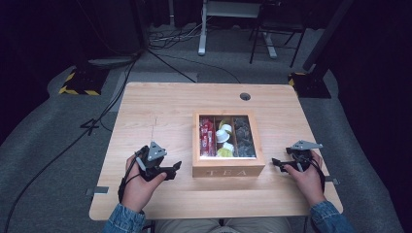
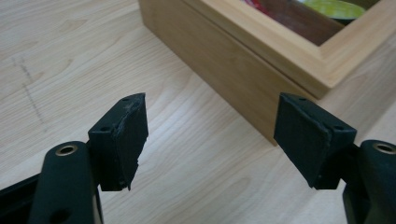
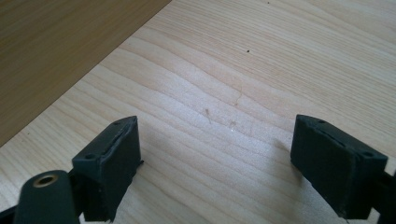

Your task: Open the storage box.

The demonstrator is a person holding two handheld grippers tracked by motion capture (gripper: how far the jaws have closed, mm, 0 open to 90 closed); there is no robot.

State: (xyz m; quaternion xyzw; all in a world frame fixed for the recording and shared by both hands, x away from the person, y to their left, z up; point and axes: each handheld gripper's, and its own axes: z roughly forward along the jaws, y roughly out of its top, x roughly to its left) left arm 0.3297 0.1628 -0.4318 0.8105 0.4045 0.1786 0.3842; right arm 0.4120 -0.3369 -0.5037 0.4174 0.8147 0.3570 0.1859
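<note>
A light wooden table is seen from above, and a wooden tea box marked "TEA" on its front wall is set near the middle of it, slightly toward the person's side. The box is closed by a lid with a clear window, through which three compartments can be made out: red sachets are packed in the left one, white and yellow-green capsules in the middle one, and dark grey packets in the right one.

The left gripper is held in the left hand just beside the box's left front corner, apart from it, with its jaws pointed toward the box. In the left gripper view the left gripper is shown with its jaws spread wide and nothing between them; bare tabletop lies below, and the tea box corner is seen just beyond the right jaw.

The right gripper is held in the right hand near the box's right side, apart from it, jaws pointed toward the box. In the right gripper view the right gripper is likewise shown with jaws wide apart and nothing gripped, above bare wood grain; a darker wooden face, taken to be the box's side wall, is seen at the upper left.

A round cable hole is cut near the table's far edge. Denim sleeves are seen at the bottom edge.
</note>
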